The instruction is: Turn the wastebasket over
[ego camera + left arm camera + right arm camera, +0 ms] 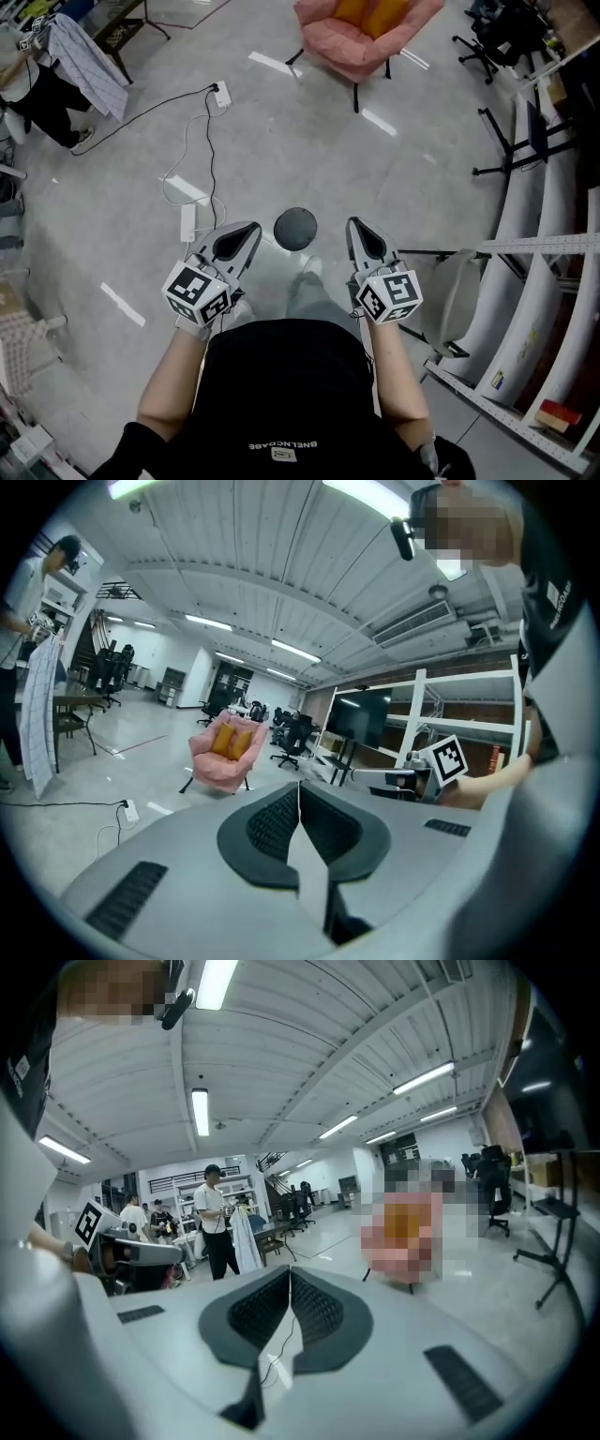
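Observation:
A dark round wastebasket (pixel 295 228) stands on the grey floor just ahead of my feet. From above it shows only as a dark disc, so I cannot tell which way up it is. My left gripper (pixel 251 228) hovers just left of it, jaws shut and empty. My right gripper (pixel 354 225) is held just right of it, also shut with nothing held. The left gripper view has the closed jaws (pixel 299 785) aimed across the room, with the right gripper's marker cube (pixel 448 758) beside them. The right gripper view shows closed jaws (pixel 289 1269) too. Neither gripper view shows the basket.
A pink armchair (pixel 361 33) stands further ahead. A power strip and cables (pixel 187 222) lie on the floor to the left. White shelving racks (pixel 525 281) line the right side. A person with a hanging cloth (pixel 80 56) is at the far left, office chairs (pixel 487 37) far right.

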Demonstrator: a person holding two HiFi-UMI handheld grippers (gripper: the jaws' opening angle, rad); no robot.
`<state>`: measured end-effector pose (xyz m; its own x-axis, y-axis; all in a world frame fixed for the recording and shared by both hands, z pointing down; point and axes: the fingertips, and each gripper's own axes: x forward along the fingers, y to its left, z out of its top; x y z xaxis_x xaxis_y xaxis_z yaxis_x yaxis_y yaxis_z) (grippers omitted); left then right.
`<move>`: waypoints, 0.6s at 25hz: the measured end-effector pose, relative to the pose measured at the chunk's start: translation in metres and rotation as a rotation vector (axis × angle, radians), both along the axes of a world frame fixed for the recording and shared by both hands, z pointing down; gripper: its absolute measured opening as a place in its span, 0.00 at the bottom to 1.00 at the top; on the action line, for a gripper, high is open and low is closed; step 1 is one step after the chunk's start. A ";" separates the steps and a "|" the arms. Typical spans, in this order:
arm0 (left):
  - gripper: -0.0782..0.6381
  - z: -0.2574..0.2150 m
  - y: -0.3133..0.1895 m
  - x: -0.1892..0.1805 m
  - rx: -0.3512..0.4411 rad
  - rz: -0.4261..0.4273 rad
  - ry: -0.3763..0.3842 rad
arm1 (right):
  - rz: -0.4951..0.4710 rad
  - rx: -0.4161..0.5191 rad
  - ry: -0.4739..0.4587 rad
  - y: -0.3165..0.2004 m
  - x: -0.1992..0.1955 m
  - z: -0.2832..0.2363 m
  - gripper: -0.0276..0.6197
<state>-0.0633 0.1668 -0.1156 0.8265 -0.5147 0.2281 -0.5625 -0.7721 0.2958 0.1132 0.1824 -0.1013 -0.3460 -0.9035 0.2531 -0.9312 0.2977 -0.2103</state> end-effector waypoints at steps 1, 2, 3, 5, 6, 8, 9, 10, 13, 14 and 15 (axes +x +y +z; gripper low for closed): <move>0.13 0.001 -0.008 0.009 -0.003 -0.015 -0.007 | -0.015 -0.006 -0.003 -0.009 0.009 0.003 0.06; 0.13 0.003 -0.015 0.017 -0.007 -0.037 -0.017 | -0.034 -0.014 -0.010 -0.018 0.017 0.006 0.06; 0.13 0.005 -0.021 0.023 -0.011 -0.064 -0.027 | -0.056 -0.021 -0.019 -0.026 0.023 0.009 0.06; 0.13 0.007 -0.032 0.033 -0.023 -0.119 -0.040 | -0.099 -0.036 -0.036 -0.040 0.035 0.016 0.06; 0.13 0.009 -0.035 0.039 -0.030 -0.140 -0.046 | -0.116 -0.045 -0.042 -0.046 0.041 0.019 0.06; 0.13 0.013 -0.037 0.047 -0.052 -0.169 -0.063 | -0.146 -0.074 -0.056 -0.053 0.050 0.027 0.06; 0.13 0.016 -0.037 0.049 -0.065 -0.179 -0.073 | -0.162 -0.091 -0.061 -0.056 0.051 0.033 0.06; 0.13 0.021 -0.038 0.050 -0.078 -0.187 -0.081 | -0.176 -0.108 -0.063 -0.060 0.053 0.039 0.06; 0.13 0.039 -0.041 0.053 -0.116 -0.210 -0.088 | -0.202 -0.154 -0.064 -0.068 0.056 0.059 0.06; 0.13 0.046 -0.041 0.052 -0.130 -0.217 -0.088 | -0.209 -0.167 -0.064 -0.069 0.055 0.065 0.06; 0.13 0.053 -0.042 0.051 -0.144 -0.223 -0.088 | -0.217 -0.179 -0.062 -0.071 0.054 0.071 0.06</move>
